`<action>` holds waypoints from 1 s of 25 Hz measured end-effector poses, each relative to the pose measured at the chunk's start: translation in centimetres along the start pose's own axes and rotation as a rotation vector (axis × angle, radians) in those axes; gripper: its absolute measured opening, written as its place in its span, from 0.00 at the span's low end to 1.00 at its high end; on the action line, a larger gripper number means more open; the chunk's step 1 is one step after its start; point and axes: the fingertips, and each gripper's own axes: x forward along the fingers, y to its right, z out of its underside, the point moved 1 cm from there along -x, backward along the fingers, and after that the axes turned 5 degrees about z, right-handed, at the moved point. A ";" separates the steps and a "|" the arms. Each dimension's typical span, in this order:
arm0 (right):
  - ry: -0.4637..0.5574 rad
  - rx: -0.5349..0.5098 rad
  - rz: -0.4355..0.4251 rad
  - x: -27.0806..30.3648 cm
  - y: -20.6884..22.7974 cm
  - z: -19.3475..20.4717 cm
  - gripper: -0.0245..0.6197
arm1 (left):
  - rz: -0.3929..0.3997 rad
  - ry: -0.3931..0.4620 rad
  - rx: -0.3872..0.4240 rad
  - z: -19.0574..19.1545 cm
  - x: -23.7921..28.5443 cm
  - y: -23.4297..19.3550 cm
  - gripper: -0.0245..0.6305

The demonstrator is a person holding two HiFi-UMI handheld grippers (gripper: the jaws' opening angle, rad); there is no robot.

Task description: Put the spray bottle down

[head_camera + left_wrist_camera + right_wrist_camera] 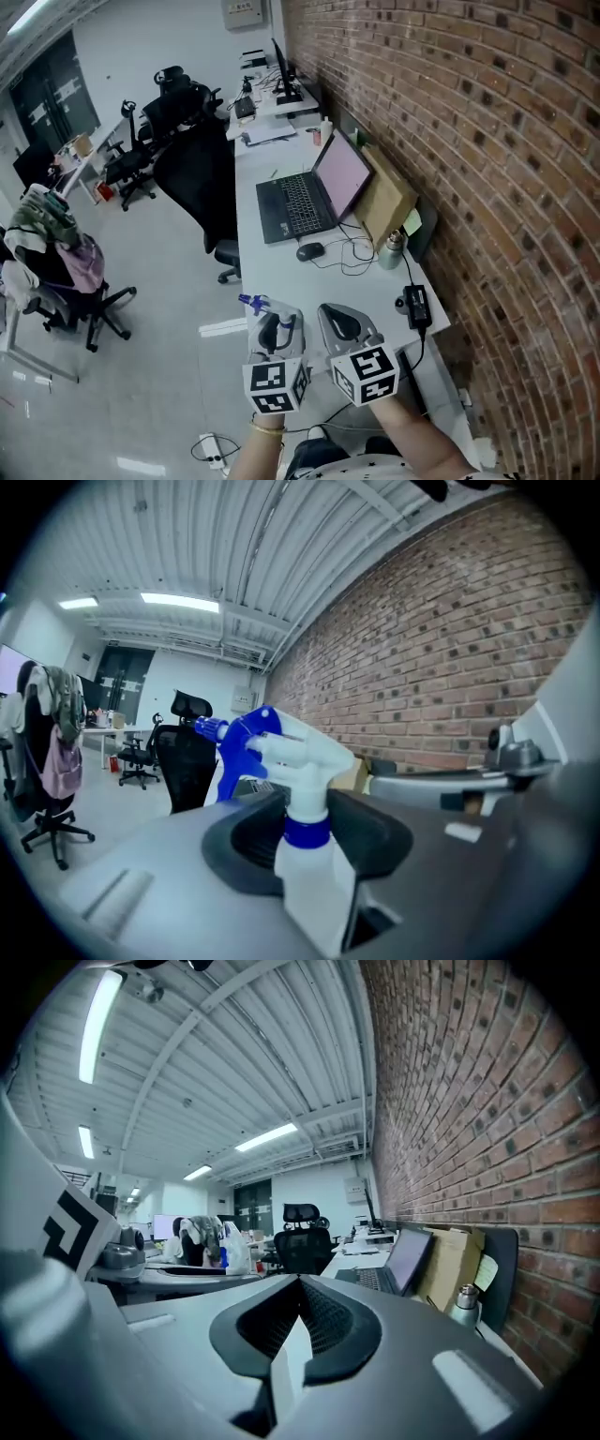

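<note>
the left gripper (305, 834) is clamped on the neck of the upright spray bottle (302, 761), low centre in the head view, about over the near left edge of the desk (281, 267); the right gripper (300, 1283), pinched together, holds nothing

On the desk (281, 277), the mouse (310, 251) lies before the laptop (298, 203), the cardboard box (389, 199) to its right.

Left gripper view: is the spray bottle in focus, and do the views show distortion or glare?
Left gripper view: the white spray bottle with blue trigger head is fairly sharp, with a dark fisheye vignette at the corners. Head view: the red brick wall bows outward. Right gripper view: the ceiling strip light is blown out.
</note>
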 end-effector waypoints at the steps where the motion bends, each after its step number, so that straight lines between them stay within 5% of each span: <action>1: -0.002 0.009 0.023 0.7 0.4 0.2 0.04 | 0.016 -0.001 0.002 0.1 1.0 -0.5 0.26; 12: -0.041 0.026 0.167 5.5 3.3 1.3 0.04 | 0.135 0.004 0.019 0.8 9.6 -3.7 0.26; 25: -0.069 0.047 0.204 5.9 3.3 2.6 0.04 | 0.196 -0.023 0.074 1.2 10.2 -2.4 0.26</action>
